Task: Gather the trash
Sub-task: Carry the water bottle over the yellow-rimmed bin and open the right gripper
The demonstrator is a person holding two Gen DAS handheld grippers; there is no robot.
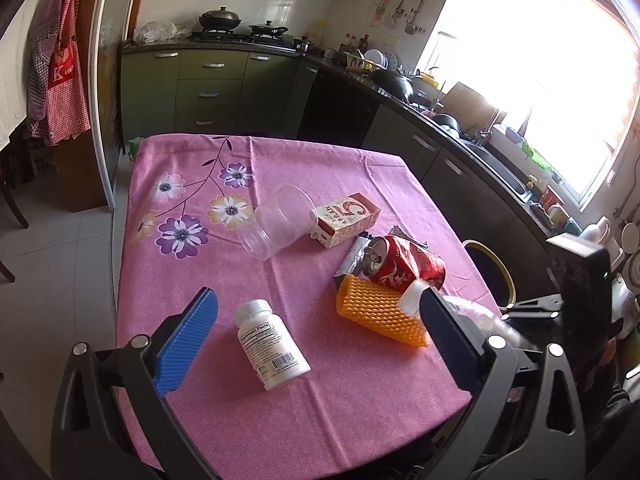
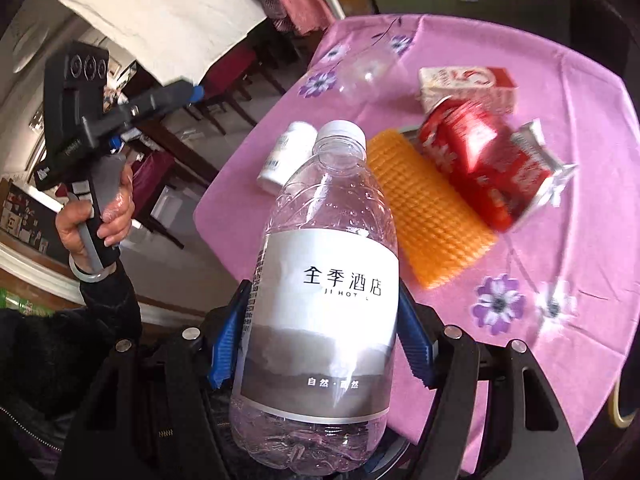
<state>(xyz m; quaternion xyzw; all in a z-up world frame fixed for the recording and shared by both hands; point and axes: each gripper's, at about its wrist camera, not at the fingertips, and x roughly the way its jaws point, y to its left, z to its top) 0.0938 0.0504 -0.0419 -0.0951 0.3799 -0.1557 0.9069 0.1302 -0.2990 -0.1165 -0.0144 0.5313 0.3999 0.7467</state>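
Note:
My right gripper is shut on a clear plastic water bottle with a white cap, held above the table's edge. My left gripper is open and empty, its blue pads either side of a white pill bottle lying on the pink floral tablecloth. Also on the cloth are an orange foam net, a crushed red cola can, a red-and-white carton, a clear plastic cup on its side and a silver wrapper. The held bottle's cap shows in the left wrist view.
A kitchen counter with pans and dishes runs behind and right of the table. A dark bin with a yellow rim stands off the table's right edge. Chairs and tiled floor lie to the left.

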